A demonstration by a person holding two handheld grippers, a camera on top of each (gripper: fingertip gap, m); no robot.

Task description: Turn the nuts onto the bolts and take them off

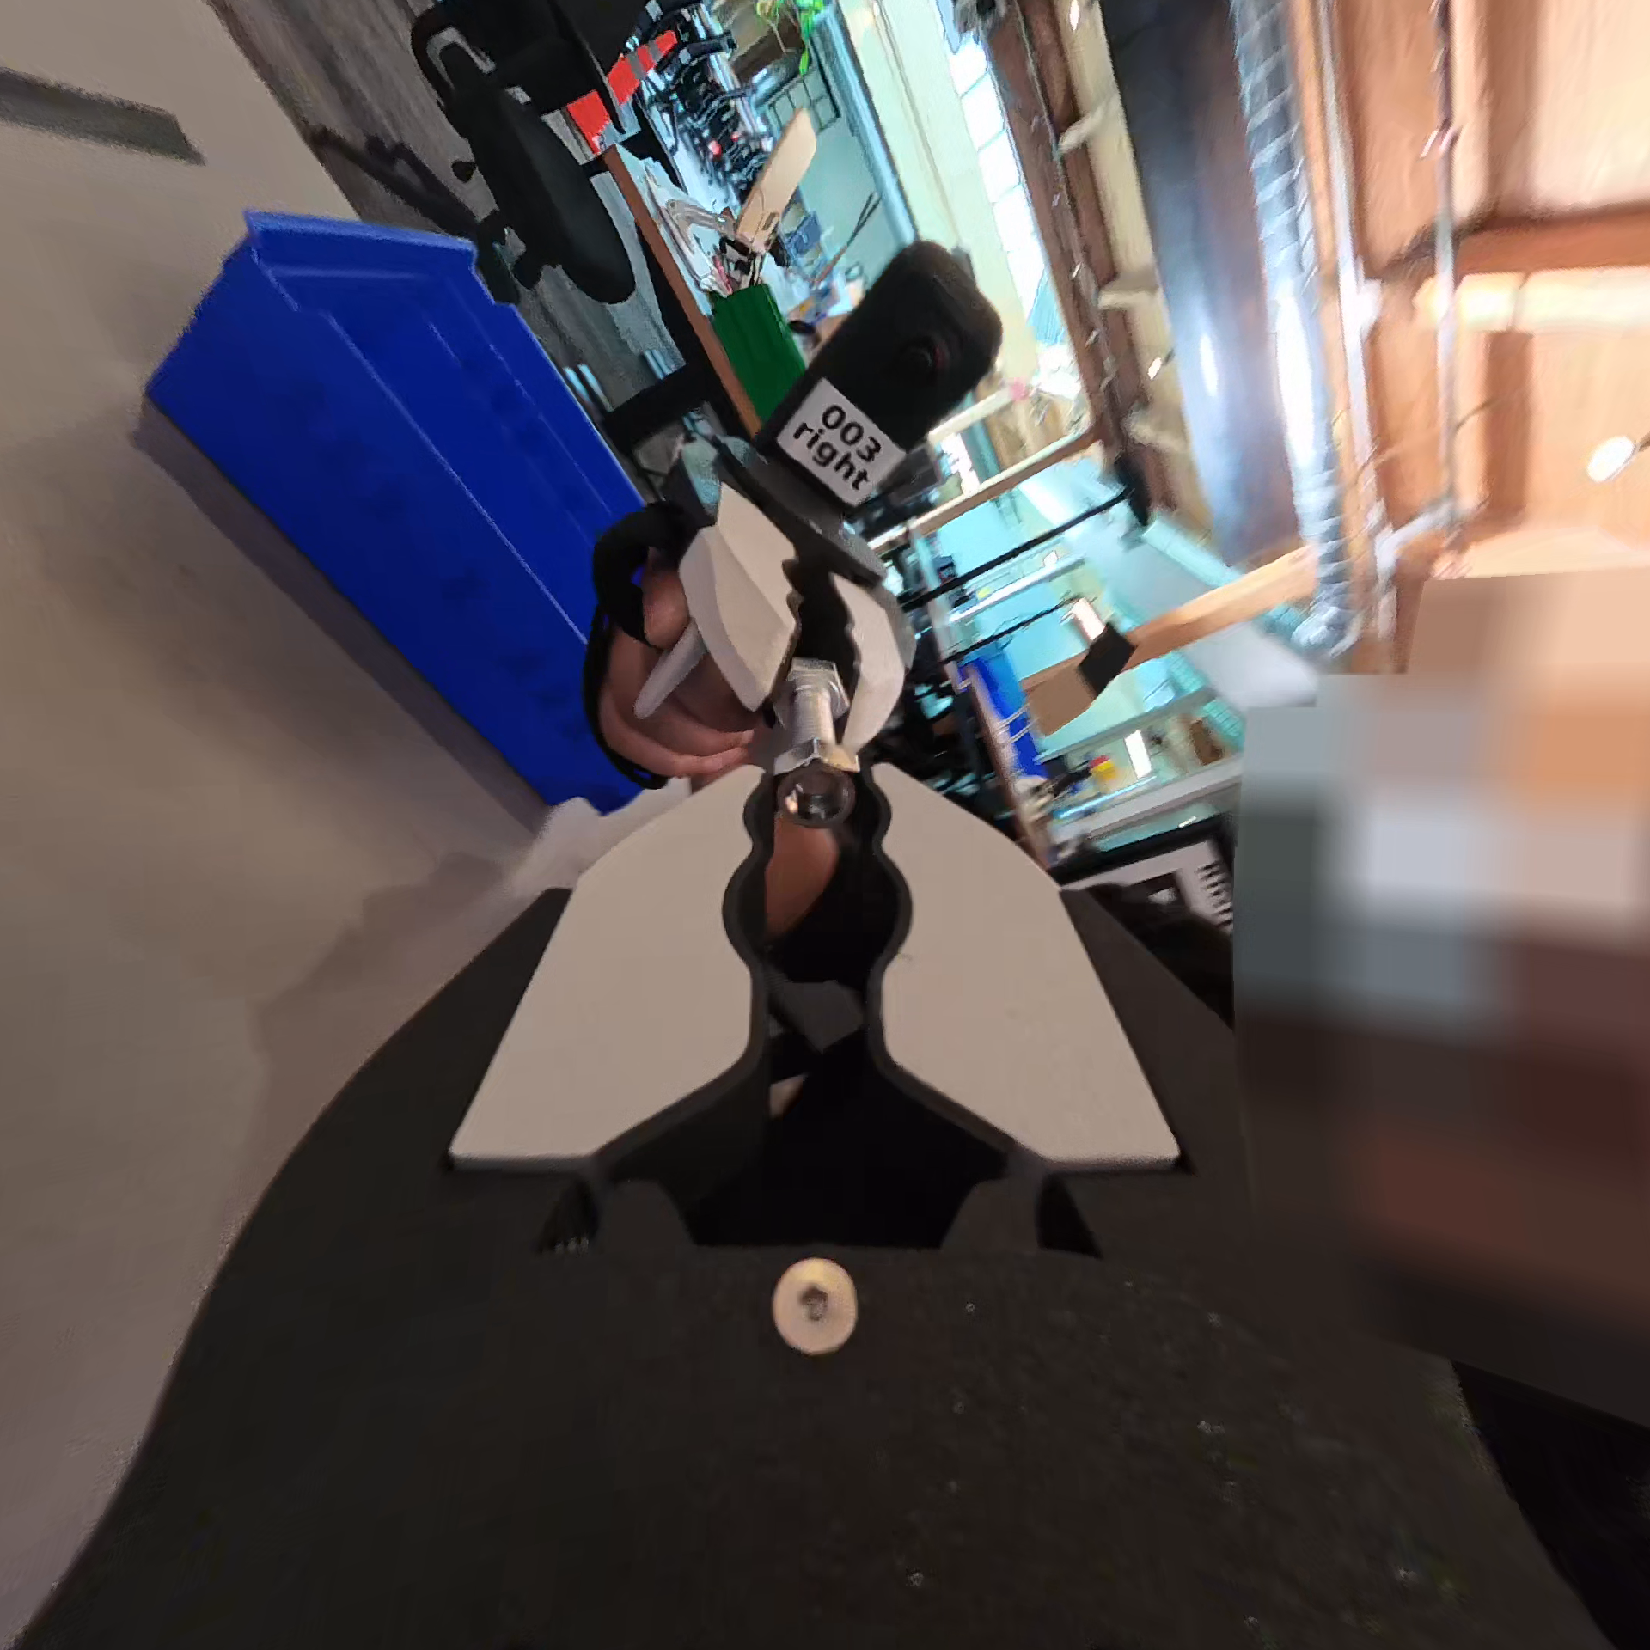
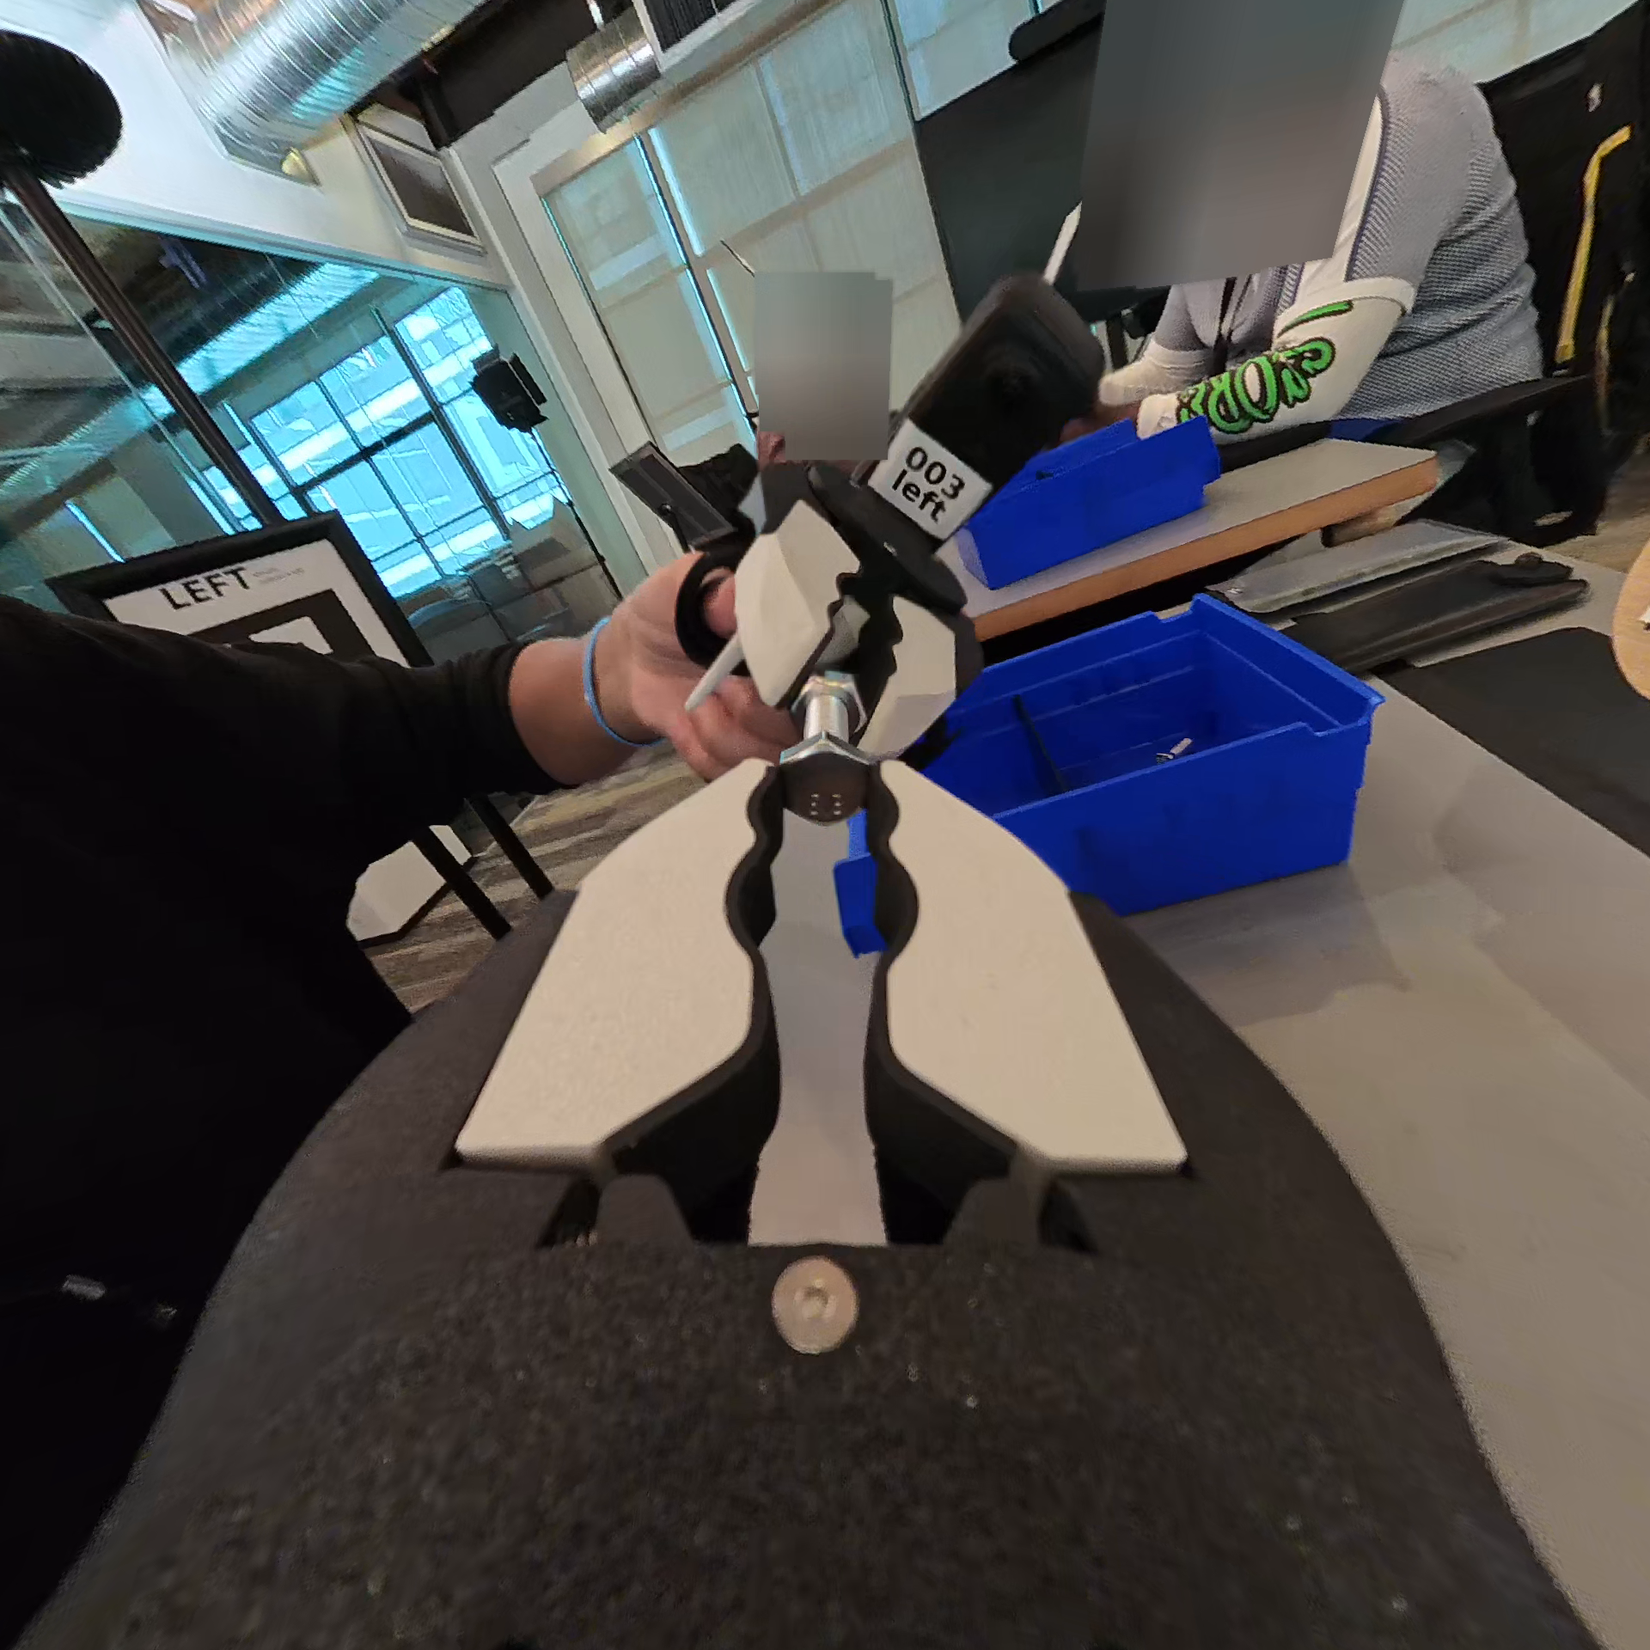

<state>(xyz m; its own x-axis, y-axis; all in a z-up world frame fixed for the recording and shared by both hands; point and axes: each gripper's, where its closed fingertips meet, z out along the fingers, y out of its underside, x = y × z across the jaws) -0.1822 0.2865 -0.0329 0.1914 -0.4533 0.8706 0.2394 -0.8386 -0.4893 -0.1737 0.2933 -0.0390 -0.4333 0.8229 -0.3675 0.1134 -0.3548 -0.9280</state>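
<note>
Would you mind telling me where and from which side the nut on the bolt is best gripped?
Grip the nut across two opposite flats of its hexagon, coming in end-on along the bolt from its threaded tip, as the left tongs do. The right tongs hold the head, so that end is taken.

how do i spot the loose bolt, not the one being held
On the grey table, look in the open blue bin just right of the right gripper. A small silver bolt lies on its floor beside a thin black rod. Unlike the larger bolt in the gripper, it lies loose and alone.
</note>
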